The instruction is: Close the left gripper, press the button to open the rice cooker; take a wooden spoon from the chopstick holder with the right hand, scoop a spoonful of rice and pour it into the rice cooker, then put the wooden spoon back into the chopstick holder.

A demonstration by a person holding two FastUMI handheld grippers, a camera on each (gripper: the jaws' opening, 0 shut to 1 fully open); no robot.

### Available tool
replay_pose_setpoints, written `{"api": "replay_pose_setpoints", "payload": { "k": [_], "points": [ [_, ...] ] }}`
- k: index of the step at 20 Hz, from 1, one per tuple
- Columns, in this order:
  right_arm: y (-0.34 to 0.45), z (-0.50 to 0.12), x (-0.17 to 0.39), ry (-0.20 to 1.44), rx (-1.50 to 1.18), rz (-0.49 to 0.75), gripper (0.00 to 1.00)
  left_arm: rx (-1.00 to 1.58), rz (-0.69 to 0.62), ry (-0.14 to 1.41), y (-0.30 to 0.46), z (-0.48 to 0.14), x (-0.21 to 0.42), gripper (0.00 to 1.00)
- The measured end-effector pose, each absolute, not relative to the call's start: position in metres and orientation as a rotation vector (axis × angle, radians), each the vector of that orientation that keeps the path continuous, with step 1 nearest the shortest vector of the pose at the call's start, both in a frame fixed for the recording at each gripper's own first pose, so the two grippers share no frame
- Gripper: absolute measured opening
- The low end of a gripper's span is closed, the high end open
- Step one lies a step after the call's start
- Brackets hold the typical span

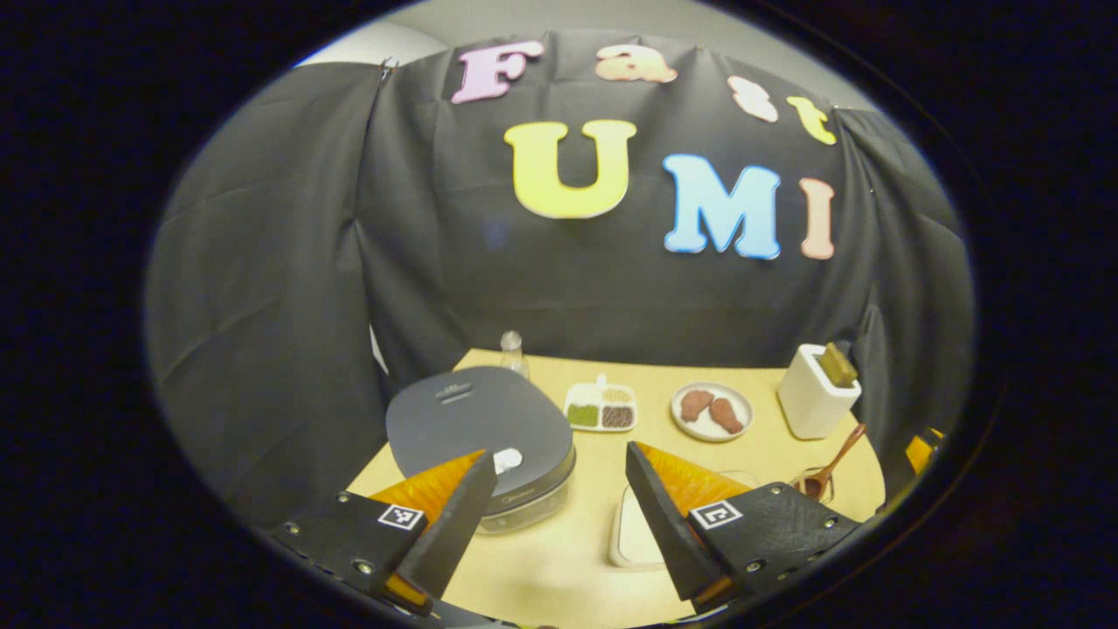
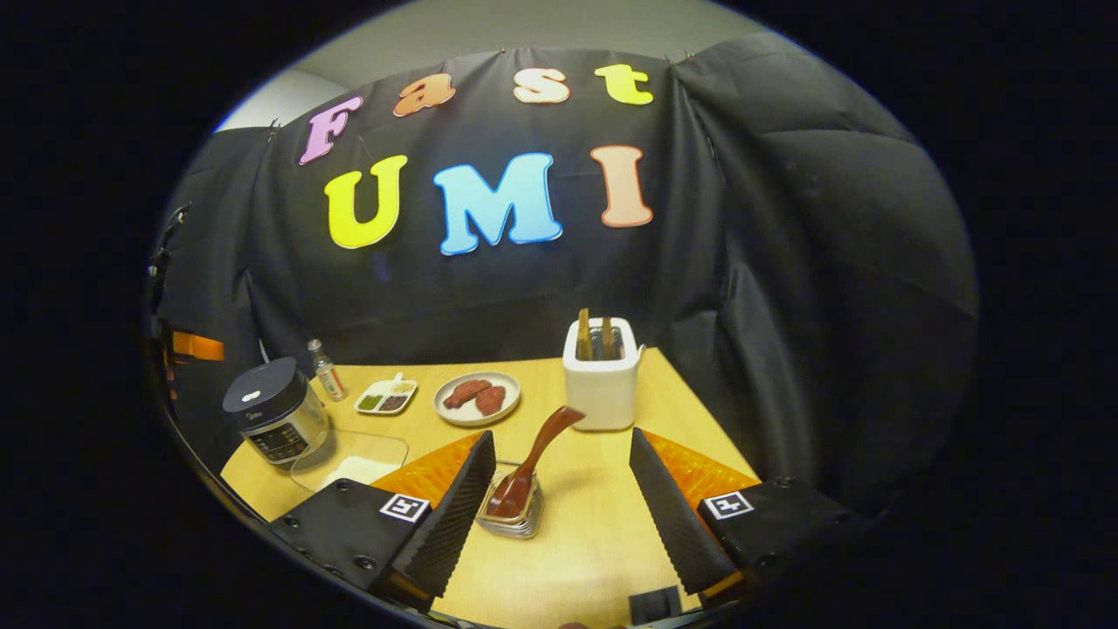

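A: Left gripper [image 1: 559, 507]? Right gripper [image 2: 559, 498]?
B: Both spread wide, empty, above table [image 2: 603, 533].
A: Rice cooker [image 1: 480, 428]?
B: Lid down, left side of table.
A: Wooden spoon [image 2: 528, 467]?
B: Leaning in small glass dish [image 2: 511, 515], near white chopstick holder [image 2: 601, 384].

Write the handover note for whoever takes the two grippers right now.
Left gripper: open, holding nothing, in front of the rice cooker.
Right gripper: open, holding nothing, above the table.
Rice cooker lid is down. The chopstick holder stands at the back of the table with wooden utensils in it. A wooden spoon leans in a small glass dish between the right gripper's fingers.
Done: nothing that shows.
Left: close the left gripper, press the button, take a spoon, scoop rice into the cooker, return the spoon to the holder.
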State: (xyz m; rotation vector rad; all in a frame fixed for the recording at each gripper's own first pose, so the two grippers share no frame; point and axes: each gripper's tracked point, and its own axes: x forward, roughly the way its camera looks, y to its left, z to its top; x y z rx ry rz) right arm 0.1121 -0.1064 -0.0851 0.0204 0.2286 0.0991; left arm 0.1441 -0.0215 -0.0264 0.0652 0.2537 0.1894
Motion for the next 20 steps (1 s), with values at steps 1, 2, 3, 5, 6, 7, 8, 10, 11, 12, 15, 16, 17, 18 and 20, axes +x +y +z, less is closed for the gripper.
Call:
{"api": "replay_pose_setpoints", "payload": {
  "k": [1,2,3,5,6,7,8,10,11,12,15,16,17,18,20],
  "points": [
    [-0.115,-0.067,0.114,0.188,0.024,0.071,0.98,0.070,0.173,0.199,-0.028,-0.005,0.134,0.93],
    [-0.125,-0.047,0.113,0.144,0.033,0.042,0.98,0.071,0.159,0.142,-0.033,0.017,0.125,0.94],
    [-0.133,-0.027,0.111,0.105,0.046,0.014,0.98,0.069,0.153,0.092,-0.032,0.039,0.109,0.94],
    [-0.144,0.004,0.099,0.047,0.067,-0.036,0.98,0.059,0.153,0.018,-0.033,0.061,0.087,0.93],
    [-0.147,0.018,0.091,0.023,0.068,-0.055,0.98,0.053,0.157,-0.019,-0.030,0.073,0.074,0.93],
    [-0.151,0.031,0.082,-0.005,0.056,-0.062,0.98,0.049,0.152,-0.055,-0.029,0.084,0.059,0.93],
    [-0.158,0.042,0.073,-0.023,0.039,-0.082,0.98,0.048,0.146,-0.069,-0.029,0.089,0.045,0.93],
    [-0.174,0.062,0.055,-0.065,0.001,-0.116,0.98,0.063,0.136,-0.071,-0.027,0.088,0.014,0.93],
    [-0.181,0.072,0.043,-0.088,-0.017,-0.129,0.98,0.071,0.128,-0.072,-0.024,0.090,0.001,0.93],
    [-0.186,0.077,0.033,-0.103,-0.025,-0.143,0.98,0.078,0.121,-0.072,-0.026,0.089,-0.010,0.93],
    [-0.185,0.069,0.010,-0.109,-0.005,-0.155,0.98,0.092,0.076,-0.053,-0.045,0.076,-0.034,0.93],
    [-0.182,0.062,0.006,-0.099,0.007,-0.152,0.98,0.091,0.066,-0.051,-0.051,0.074,-0.042,0.93],
    [-0.177,0.054,0.003,-0.076,0.022,-0.143,0.98,0.082,0.052,-0.052,-0.059,0.073,-0.048,0.93],
    [-0.168,0.045,0.001,-0.050,0.050,-0.125,0.98,0.067,0.039,-0.053,-0.068,0.072,-0.052,0.93],
    [-0.152,0.030,-0.006,-0.010,0.074,-0.088,0.98,0.047,0.018,-0.045,-0.078,0.065,-0.060,0.93]
  ]
}}
